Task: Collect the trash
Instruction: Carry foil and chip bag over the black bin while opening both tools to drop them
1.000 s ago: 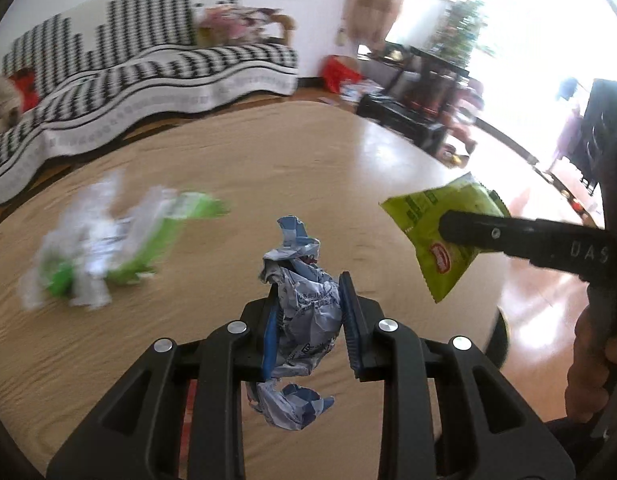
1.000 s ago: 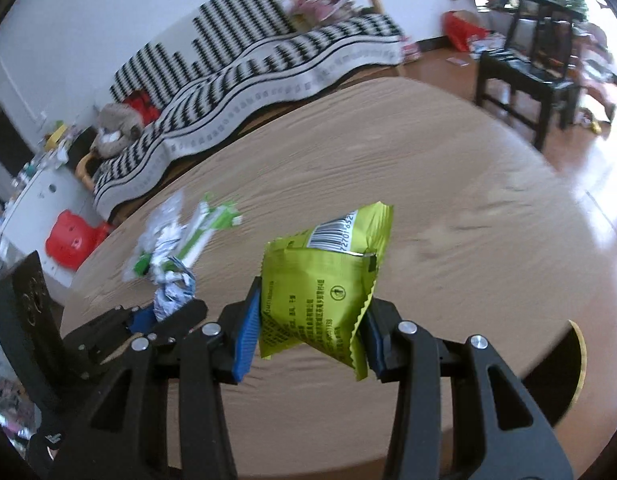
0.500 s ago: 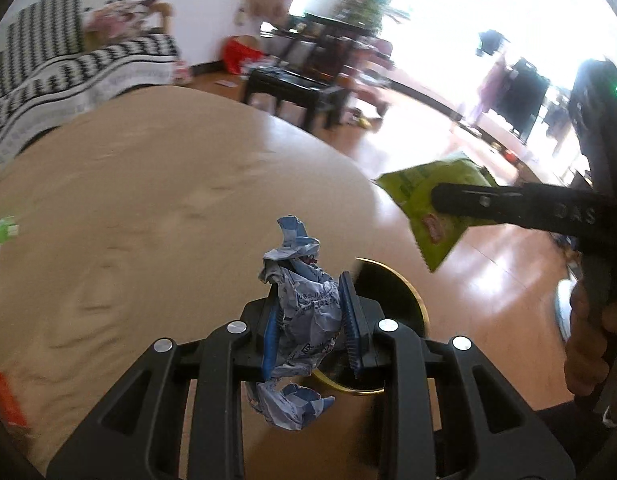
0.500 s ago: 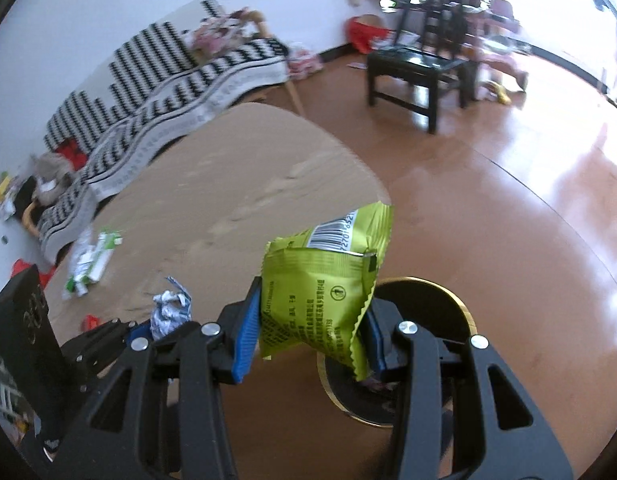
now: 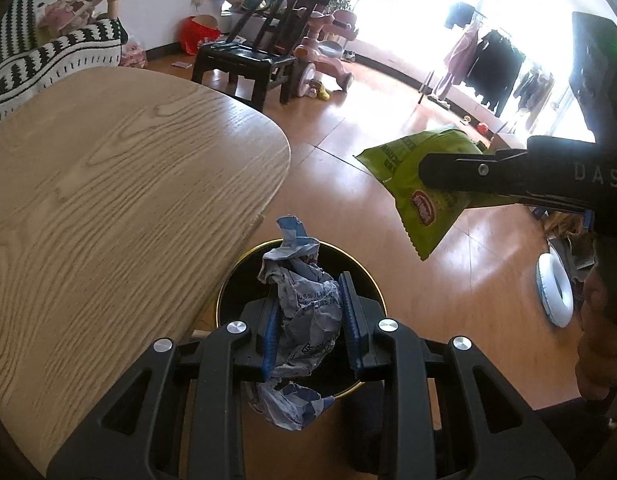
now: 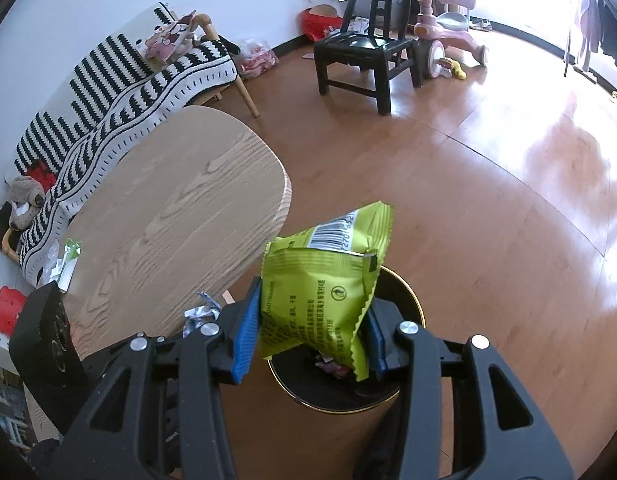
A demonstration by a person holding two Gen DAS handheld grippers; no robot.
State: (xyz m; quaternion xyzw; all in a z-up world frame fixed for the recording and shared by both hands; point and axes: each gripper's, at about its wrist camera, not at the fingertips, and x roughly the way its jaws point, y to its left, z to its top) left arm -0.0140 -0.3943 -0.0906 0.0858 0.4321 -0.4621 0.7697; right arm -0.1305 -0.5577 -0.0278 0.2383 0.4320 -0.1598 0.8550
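Note:
My left gripper (image 5: 310, 320) is shut on a crumpled blue-and-white wrapper (image 5: 304, 312) and holds it right over a round black bin with a gold rim (image 5: 228, 280) on the floor beside the table. My right gripper (image 6: 312, 332) is shut on a lime-green snack bag (image 6: 320, 288) and holds it over the same bin (image 6: 412, 300), where some trash shows inside. The green bag also shows in the left wrist view (image 5: 420, 184), up and to the right of the bin. A green-and-white wrapper (image 6: 66, 264) lies on the table's far left part.
The oval wooden table (image 5: 108, 200) lies left of the bin, its edge close to the rim. A black chair (image 6: 364, 56) and a pink ride-on toy (image 6: 444, 36) stand on the wooden floor beyond. A striped sofa (image 6: 128, 88) lies behind the table.
Both grippers have swung right, off the table, each still holding its trash. They now hang over the bin, which was only partly in view before.

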